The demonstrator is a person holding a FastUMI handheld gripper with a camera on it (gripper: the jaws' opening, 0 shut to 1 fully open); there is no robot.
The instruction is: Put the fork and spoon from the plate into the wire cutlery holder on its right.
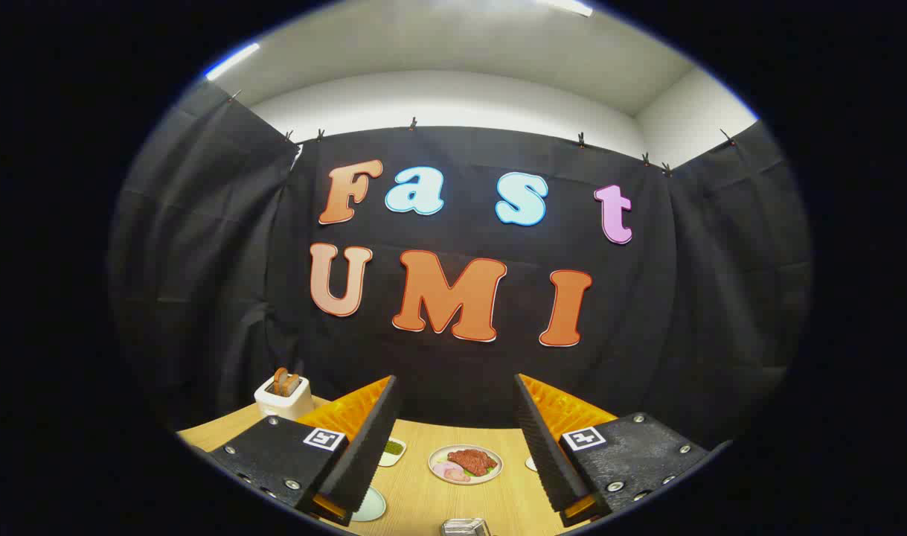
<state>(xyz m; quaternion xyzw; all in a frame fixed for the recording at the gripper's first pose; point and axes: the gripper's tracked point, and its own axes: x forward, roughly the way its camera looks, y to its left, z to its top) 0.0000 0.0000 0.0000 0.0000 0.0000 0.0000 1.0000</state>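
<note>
My gripper (457, 383) is open and held high above a wooden table (423, 499), its fingers spread wide with nothing between them. Low between the fingers, close to me, the top of a grey metal object (464, 527) peeks up; it may be the wire cutlery holder, but too little shows to tell. Left of it, the rim of a pale plate (371, 508) sticks out from under the left finger (364, 447), which hides most of it.
Farther out between the fingers lies a white plate (492, 475) with meat and sliced vegetables. A small dish of green bits (393, 449) sits by the left finger. A white toaster (283, 400) holding toast stands at the table's far left corner.
</note>
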